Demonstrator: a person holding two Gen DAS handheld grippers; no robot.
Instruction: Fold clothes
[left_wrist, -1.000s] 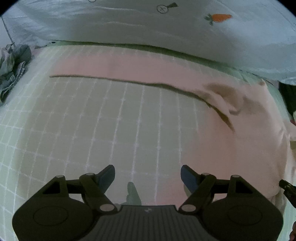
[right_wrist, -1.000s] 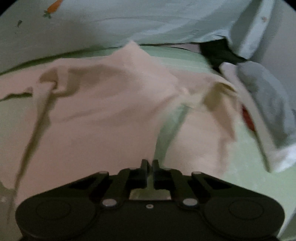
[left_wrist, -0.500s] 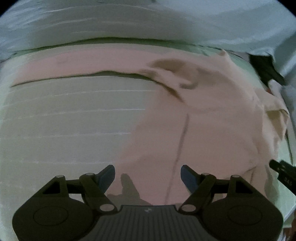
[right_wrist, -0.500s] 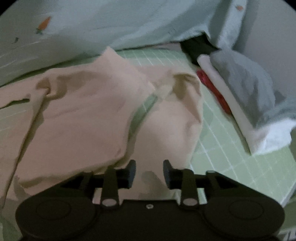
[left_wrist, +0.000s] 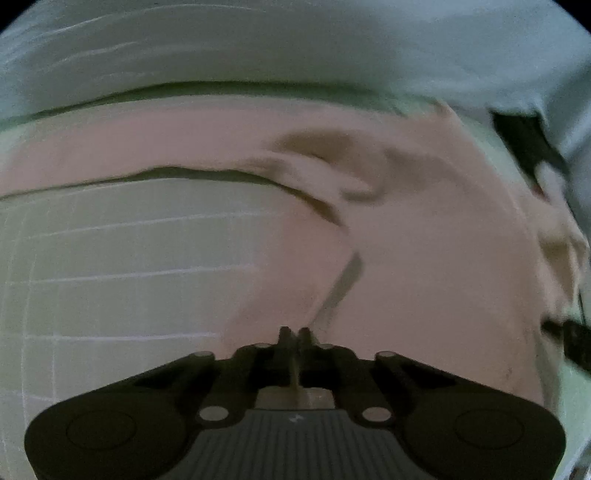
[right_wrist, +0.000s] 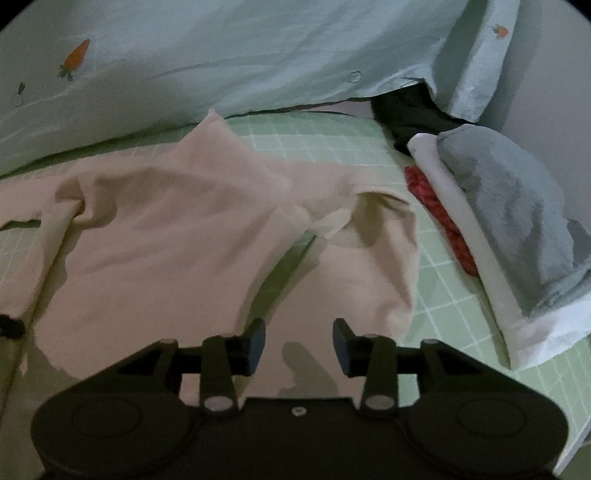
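Left gripper (left_wrist: 294, 334) clamped on pink garment (left_wrist: 424, 258); right gripper (right_wrist: 298, 345) fingers apart above it, folded stack (right_wrist: 498, 229) beside on the green grid mat (right_wrist: 436, 280).

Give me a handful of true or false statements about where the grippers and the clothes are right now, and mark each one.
1. The left gripper is shut on the pink garment. True.
2. The right gripper is clamped on the garment. False: its jaws stand open above the fabric, holding nothing.
3. The garment lies on a green gridded mat. True.
4. The garment is already folded into a neat square. False: it is spread out and rumpled, with one sleeve stretched out to the left.
5. A stack of folded clothes sits to the right of the garment. True.
6. The pale bedding behind the mat is printed with strawberries only. False: the bedding shows a carrot print.
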